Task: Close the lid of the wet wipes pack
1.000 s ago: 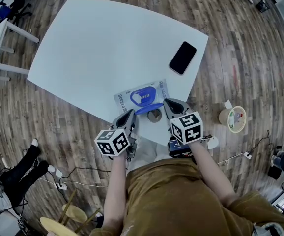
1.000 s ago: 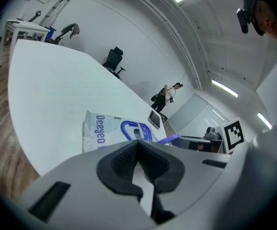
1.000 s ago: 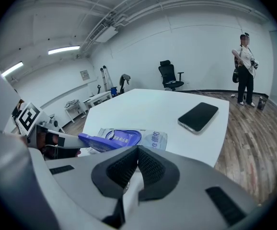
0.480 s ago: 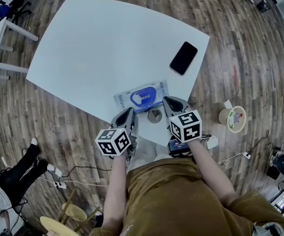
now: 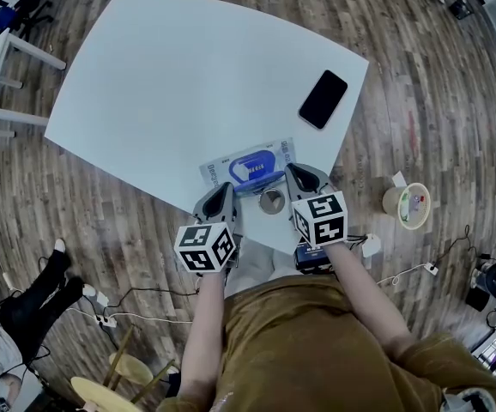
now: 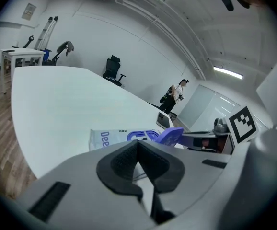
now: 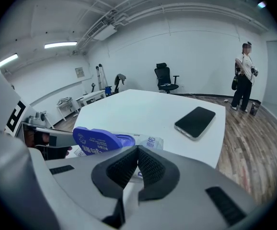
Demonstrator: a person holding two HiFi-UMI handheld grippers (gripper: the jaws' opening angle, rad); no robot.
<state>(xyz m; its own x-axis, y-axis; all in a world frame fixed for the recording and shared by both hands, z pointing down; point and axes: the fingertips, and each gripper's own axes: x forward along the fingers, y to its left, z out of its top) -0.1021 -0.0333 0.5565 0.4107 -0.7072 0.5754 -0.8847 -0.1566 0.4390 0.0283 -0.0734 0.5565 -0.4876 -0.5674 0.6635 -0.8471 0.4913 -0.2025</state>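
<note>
Oval blue plastic lid (image 7: 98,140) raised above soft wipes pack (image 5: 216,172)

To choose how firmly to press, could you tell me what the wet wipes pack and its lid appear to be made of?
The wet wipes pack looks like soft plastic film, printed and seemingly slightly crinkled at its end. Its lid looks like rigid moulded plastic, smooth blue, with a flat, even shape while raised open.

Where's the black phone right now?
In the head view, the black phone lies on the white table near its far right edge, beyond and to the right of the wet wipes pack.
</note>
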